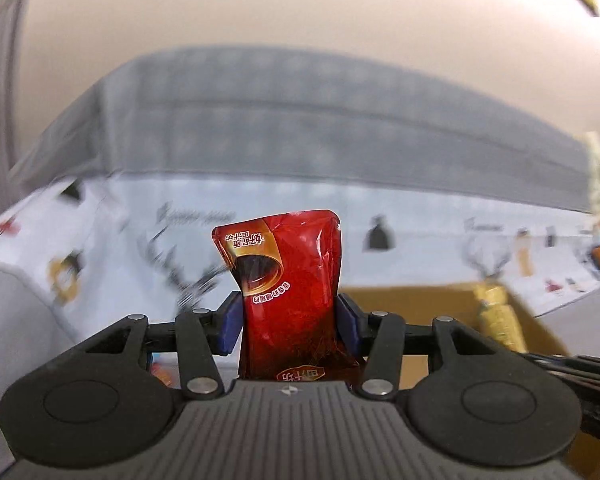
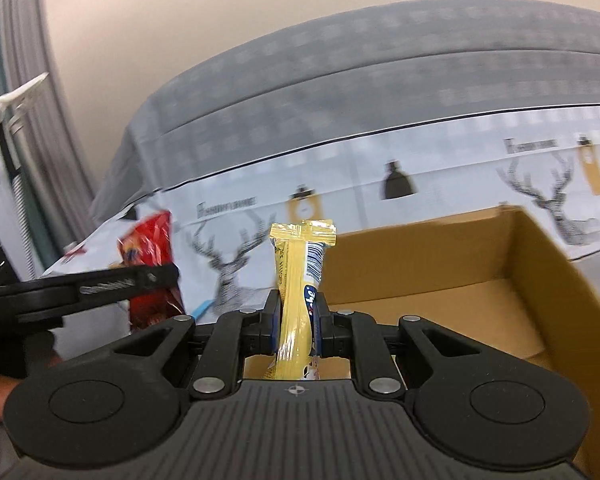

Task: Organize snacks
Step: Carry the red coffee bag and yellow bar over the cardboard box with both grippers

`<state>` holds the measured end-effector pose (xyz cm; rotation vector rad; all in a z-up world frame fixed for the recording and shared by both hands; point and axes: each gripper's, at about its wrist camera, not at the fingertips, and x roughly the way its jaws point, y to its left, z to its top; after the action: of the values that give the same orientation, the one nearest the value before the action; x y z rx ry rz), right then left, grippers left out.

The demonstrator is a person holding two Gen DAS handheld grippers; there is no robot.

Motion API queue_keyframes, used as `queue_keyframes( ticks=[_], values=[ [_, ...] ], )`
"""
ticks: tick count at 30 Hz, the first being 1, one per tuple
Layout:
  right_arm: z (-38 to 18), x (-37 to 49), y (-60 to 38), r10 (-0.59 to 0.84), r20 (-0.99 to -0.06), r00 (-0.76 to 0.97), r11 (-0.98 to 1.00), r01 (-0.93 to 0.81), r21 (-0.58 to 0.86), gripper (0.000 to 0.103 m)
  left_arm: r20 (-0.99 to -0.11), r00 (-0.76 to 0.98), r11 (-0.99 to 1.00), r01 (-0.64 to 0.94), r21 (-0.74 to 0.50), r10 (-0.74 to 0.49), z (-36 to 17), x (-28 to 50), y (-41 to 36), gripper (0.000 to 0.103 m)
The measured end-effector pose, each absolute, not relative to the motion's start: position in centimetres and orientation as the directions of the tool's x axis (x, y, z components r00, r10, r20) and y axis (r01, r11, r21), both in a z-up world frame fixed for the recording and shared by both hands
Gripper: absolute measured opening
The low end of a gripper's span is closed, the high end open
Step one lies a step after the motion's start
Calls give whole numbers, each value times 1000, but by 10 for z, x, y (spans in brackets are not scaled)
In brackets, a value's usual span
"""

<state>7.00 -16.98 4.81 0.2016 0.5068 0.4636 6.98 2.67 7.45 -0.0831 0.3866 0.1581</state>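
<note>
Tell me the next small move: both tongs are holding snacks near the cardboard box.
Probably lower the right tongs a little into the cardboard box and release. They clamp the yellow snack stick upright right at the box's open interior, while the left tongs, gripping the red packet, sit left of the box.

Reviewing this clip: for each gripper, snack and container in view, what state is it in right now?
left gripper: shut on the red snack pouch, fingers pressing both its sides.
red snack pouch: sealed, held upright, off the table.
right gripper: shut on the yellow snack stick.
yellow snack stick: sealed, held upright, lifted.
cardboard box: open at the top; the part of its floor in view is bare.
</note>
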Motion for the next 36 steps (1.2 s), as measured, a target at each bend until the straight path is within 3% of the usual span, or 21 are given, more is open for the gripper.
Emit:
queue_keyframes(
  ticks=[5, 14, 36],
  values=[
    [47, 71, -201, 368, -398, 840, 921, -269, 283, 17, -321, 947, 998, -21, -52, 3, 78, 71, -16, 54],
    [51, 71, -243, 200, -368, 908, 956, -98, 277, 17, -280, 957, 997, 82, 7, -77, 70, 75, -60, 54],
    [50, 65, -244, 148, -359, 922, 970, -65, 233, 17, -246, 963, 993, 119, 13, -112, 64, 72, -72, 54]
  ],
)
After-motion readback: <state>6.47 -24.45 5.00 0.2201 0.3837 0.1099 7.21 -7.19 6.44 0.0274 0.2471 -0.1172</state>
